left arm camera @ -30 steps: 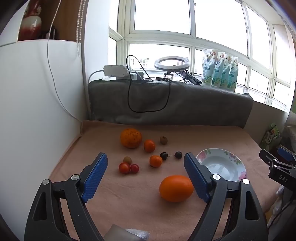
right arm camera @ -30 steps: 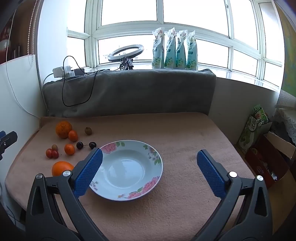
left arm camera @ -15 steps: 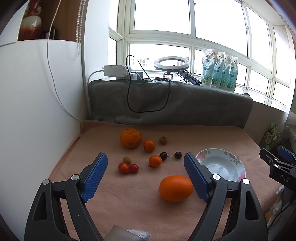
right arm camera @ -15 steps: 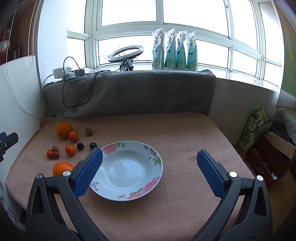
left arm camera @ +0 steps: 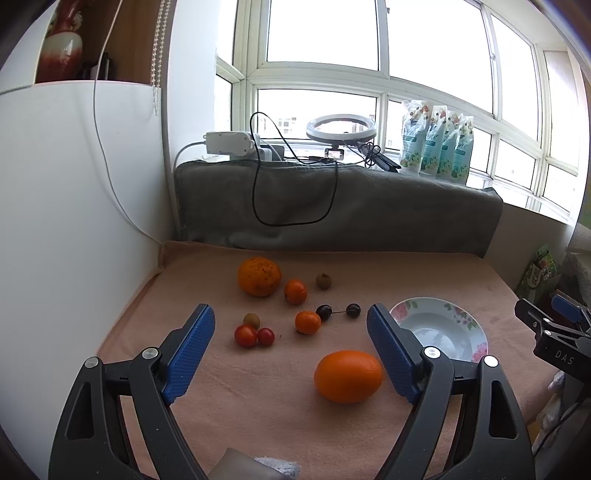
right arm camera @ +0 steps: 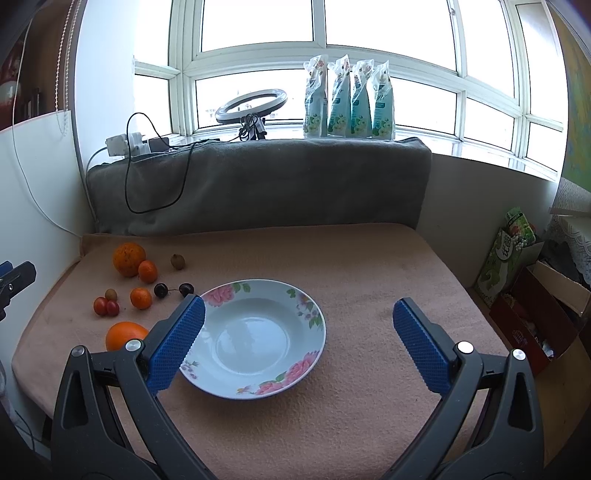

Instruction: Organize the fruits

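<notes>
On the pink cloth (left arm camera: 258,406), smooth orange fruit (left arm camera: 348,376) lies between the wide-spread left tool (left arm camera: 290,334); right tool (right arm camera: 297,314) equally wide.

You get strong daylight through the white-framed bay window (right arm camera: 258,22), panes blown out white, soft faint shadows under fruit on the peach cloth-covered desk (left arm camera: 258,406), sharp focus, fisheye bending, dark vignetted corners.
</notes>
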`<state>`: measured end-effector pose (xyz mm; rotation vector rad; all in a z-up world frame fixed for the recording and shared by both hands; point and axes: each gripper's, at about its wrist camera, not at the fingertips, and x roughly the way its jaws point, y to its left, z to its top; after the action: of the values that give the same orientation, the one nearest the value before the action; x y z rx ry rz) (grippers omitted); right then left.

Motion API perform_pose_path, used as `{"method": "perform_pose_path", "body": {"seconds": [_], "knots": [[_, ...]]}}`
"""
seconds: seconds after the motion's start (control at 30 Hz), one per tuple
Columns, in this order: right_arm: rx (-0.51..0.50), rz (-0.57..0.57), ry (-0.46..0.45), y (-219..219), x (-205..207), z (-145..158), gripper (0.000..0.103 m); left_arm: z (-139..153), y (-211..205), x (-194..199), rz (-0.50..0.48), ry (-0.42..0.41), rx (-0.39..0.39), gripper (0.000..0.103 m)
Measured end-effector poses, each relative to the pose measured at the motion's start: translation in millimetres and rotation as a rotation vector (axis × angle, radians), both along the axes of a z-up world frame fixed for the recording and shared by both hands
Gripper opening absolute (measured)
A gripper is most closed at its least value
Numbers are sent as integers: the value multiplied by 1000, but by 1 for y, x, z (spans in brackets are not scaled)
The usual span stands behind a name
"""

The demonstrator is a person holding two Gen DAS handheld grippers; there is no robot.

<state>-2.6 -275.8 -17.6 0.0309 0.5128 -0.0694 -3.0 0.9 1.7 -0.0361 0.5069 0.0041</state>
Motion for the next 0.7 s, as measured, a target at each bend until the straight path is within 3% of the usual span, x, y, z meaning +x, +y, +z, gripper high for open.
{"method": "perform_pose_path", "body": {"seconds": [0.7], "knots": [[6, 2, 6, 1, -1, -2, 103, 2, -1, 1, -6, 0, -2, 85]]}}
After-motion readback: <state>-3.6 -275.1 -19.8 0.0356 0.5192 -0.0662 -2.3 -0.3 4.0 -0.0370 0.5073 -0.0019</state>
